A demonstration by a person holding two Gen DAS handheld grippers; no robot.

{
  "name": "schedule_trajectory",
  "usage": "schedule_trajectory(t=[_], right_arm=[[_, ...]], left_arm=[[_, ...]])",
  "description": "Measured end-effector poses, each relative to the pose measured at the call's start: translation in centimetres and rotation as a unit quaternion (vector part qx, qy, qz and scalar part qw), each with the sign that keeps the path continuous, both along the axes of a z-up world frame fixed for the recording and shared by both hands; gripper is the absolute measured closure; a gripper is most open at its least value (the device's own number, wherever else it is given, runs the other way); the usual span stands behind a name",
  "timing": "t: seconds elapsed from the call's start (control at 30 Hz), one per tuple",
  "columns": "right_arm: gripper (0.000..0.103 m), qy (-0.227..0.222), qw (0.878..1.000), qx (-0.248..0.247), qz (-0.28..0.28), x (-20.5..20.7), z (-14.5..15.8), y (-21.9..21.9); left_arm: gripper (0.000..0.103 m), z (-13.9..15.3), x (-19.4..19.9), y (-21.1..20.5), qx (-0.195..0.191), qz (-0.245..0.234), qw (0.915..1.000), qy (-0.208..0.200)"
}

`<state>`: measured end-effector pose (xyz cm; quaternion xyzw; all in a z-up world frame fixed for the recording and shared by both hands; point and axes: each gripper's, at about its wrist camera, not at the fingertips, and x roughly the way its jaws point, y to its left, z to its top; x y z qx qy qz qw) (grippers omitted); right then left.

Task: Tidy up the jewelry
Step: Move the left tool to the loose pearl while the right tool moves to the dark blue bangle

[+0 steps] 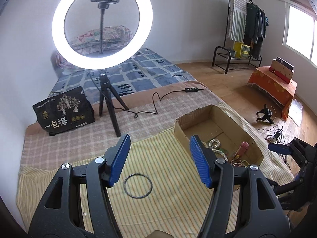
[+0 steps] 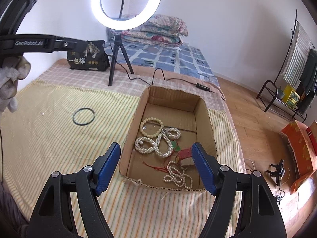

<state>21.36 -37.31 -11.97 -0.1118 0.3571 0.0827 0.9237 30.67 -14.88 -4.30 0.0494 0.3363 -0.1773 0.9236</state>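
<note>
Both claws gape wide with nothing between their blue pads, over a striped bedspread and a jewelry box.

Left claw (image 1: 159,160) hangs low over the yellow striped cloth (image 1: 158,208), and the black ring (image 1: 138,185) lies flat on that cloth at lower centre of its view, between the pads but untouched. Right claw (image 2: 156,167) points down over the near edge of the open cardboard box (image 2: 208,119), centre frame. Inside the box lie a cream bead bracelet (image 2: 151,127), a tangle of pearl strands (image 2: 156,142), another pearl strand (image 2: 178,175) near the front wall, and a small red pouch (image 2: 184,153). A gloved hand (image 2: 10,83) shows at the upper left of the right view, holding the other tool's handle.
</note>
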Motion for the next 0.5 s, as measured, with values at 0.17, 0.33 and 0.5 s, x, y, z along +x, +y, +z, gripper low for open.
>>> schedule_trajectory(t=[0.17, 0.33, 0.5], right_arm=[[0.029, 0.003, 1.000, -0.002, 0.018, -0.3, 0.4, 1.7], [0.029, 0.007, 0.999, -0.002, 0.043, -0.5, 0.7, 3.5], [0.027, 0.014, 0.998, 0.011, 0.057, -0.1, 0.6, 5.4]], left_arm=[[0.039, 0.5, -1.3, 3.9, 0.001, 0.023, 0.9997, -0.004], [0.039, 0.5, -2.7, 8.1, -0.002, 0.046, 0.9989, -0.007], [0.039, -0.5, -4.0, 11.9, 0.013, 0.070, 0.9974, 0.001]])
